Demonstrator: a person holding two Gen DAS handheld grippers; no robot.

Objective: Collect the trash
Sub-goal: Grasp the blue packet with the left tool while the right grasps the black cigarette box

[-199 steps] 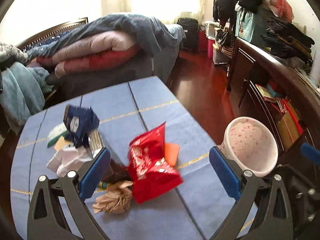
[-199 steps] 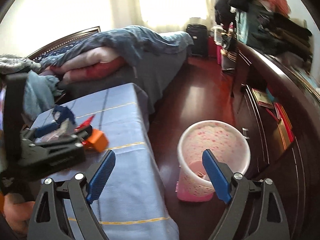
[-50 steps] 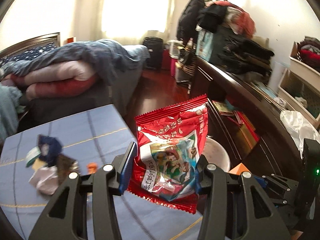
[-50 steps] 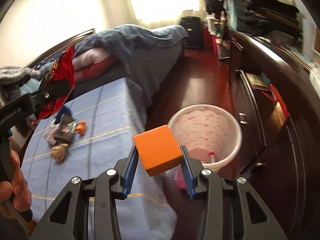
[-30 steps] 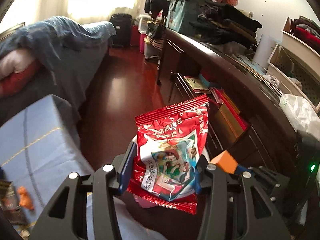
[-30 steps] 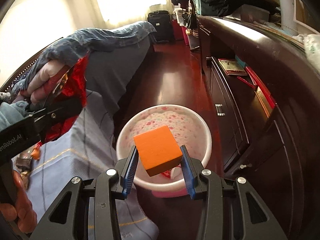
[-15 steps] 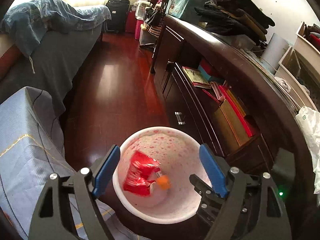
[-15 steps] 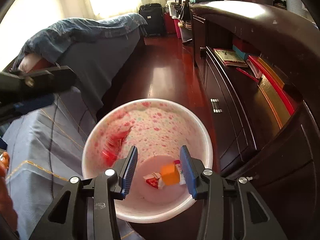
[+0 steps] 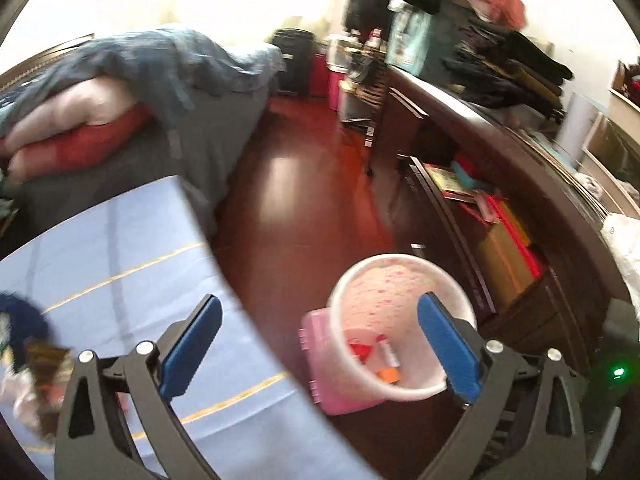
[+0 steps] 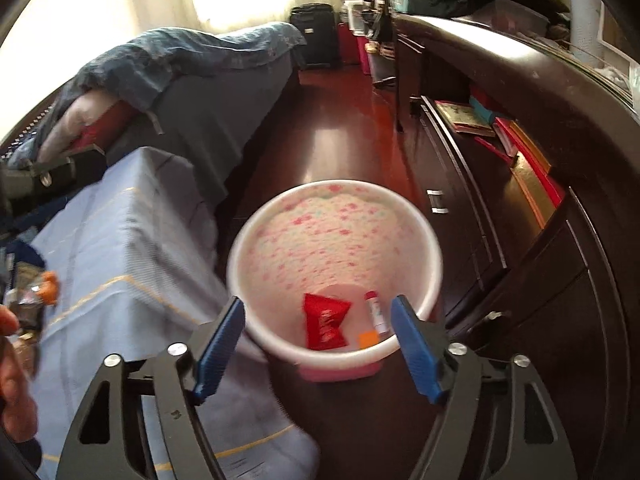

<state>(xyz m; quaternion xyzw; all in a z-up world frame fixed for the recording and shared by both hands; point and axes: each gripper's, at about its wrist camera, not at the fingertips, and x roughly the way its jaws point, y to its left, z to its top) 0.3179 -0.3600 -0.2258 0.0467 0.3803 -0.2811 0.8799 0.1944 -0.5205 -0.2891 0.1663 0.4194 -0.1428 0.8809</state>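
A white bin with pink speckles (image 10: 336, 200) stands on the floor beside the table; it also shows in the left wrist view (image 9: 400, 264). Inside lie a red snack bag (image 10: 326, 320), an orange block (image 10: 368, 338) and a small tube (image 10: 374, 312). My right gripper (image 10: 318, 344) is open and empty above the bin's near rim. My left gripper (image 9: 318, 344) is open and empty, between the table edge and the bin. More trash (image 9: 28, 356) lies on the blue tablecloth (image 9: 120, 264) at far left, also in the right wrist view (image 10: 36, 292).
A dark wooden cabinet (image 10: 540, 160) with books on its shelf runs along the right. A bed with piled quilts (image 9: 120, 92) stands behind the table. Red wooden floor (image 9: 304, 184) lies between them. A pink box (image 9: 320, 364) sits against the bin.
Both grippers have drawn back from over the bin and the left has swung left toward the table. The red bag and orange block now rest at the bin's bottom.
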